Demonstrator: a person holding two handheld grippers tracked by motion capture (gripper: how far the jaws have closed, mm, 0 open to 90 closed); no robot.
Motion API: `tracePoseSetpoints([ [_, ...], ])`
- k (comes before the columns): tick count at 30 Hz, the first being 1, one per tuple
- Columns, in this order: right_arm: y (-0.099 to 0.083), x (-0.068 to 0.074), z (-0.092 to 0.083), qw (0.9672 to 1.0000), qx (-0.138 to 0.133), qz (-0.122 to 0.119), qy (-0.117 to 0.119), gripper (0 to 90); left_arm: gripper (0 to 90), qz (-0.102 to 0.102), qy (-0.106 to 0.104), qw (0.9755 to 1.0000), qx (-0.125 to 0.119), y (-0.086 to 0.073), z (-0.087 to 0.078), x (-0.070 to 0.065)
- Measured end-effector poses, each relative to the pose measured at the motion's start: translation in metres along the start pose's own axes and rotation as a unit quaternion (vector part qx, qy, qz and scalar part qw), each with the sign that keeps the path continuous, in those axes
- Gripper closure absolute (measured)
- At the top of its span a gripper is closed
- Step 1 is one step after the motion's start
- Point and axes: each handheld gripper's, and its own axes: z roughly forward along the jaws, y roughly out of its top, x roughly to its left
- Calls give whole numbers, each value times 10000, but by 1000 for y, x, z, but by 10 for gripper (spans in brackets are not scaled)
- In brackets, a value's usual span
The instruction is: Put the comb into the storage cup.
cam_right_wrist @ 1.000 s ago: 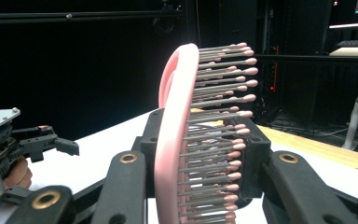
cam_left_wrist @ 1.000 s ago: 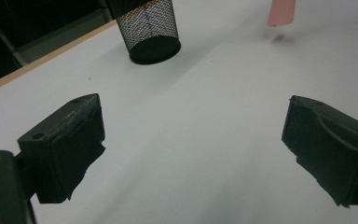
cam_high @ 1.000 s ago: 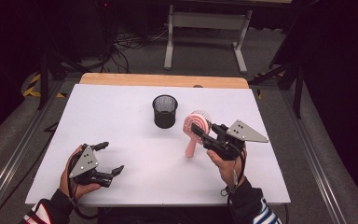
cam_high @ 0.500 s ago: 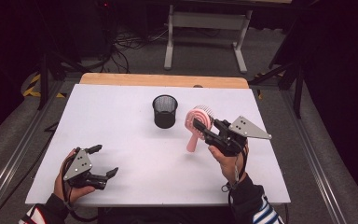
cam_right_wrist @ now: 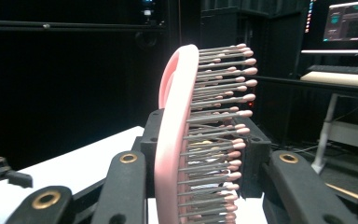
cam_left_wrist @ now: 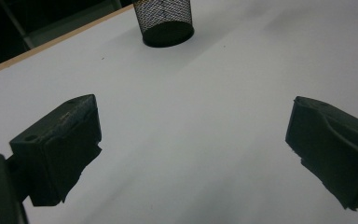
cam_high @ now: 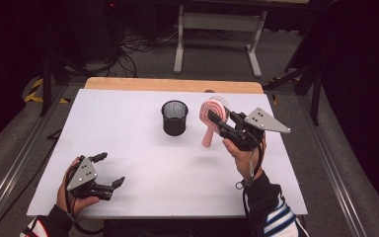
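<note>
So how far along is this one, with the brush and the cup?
Done: the right gripper has shut on the pink brush by its head and holds it off the table, handle hanging down, just right of the mesh cup. In hand: carrying it. Left, likely: getting the brush into the cup, which looks empty. The left gripper sits open near the front edge, holding nothing.

A black mesh cup stands upright near the middle of the white table, toward its far side; a monitor glows at far right
</note>
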Motion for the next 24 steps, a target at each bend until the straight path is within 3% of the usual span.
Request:
tracePoseSetpoints([
  [5, 9, -8, 11, 9999, 2, -64, -92, 628, 44, -29, 2, 10000, -27, 0, -1, 1],
  [24, 28, -10, 34, 9998, -55, -136, -105, 628, 44, -58, -40, 10000, -45, 0, 0, 1],
])
